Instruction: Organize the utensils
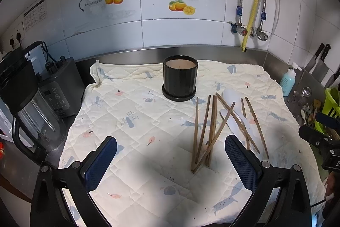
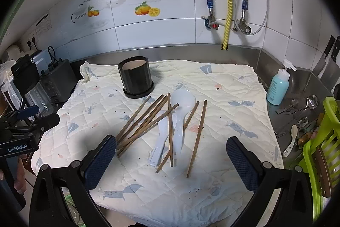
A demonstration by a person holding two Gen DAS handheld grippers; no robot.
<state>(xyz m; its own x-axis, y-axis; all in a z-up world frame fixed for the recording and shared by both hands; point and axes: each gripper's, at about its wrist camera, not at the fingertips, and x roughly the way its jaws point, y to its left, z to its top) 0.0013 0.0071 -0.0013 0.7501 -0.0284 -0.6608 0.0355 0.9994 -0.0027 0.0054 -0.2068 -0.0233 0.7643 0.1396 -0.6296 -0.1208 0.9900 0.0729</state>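
A black ribbed utensil pot (image 1: 180, 80) on its saucer stands at the back of a quilted white cloth (image 1: 136, 120); it also shows in the right wrist view (image 2: 136, 78). Several brown wooden chopsticks (image 1: 205, 131) lie in a loose pile in front of it, crossing a white spoon (image 2: 182, 103) and a white rice paddle (image 2: 159, 139). The chopsticks (image 2: 144, 122) lie fanned out in the right wrist view. My left gripper (image 1: 170, 161) is open and empty, just short of the pile. My right gripper (image 2: 171, 160) is open and empty, over the near ends of the utensils.
A blender (image 1: 27, 103) and its dark base stand left of the cloth. A blue soap bottle (image 2: 278, 86), loose spoons (image 2: 306, 107) and a green dish rack (image 2: 323, 152) sit on the steel counter at the right. Knives hang on the right wall.
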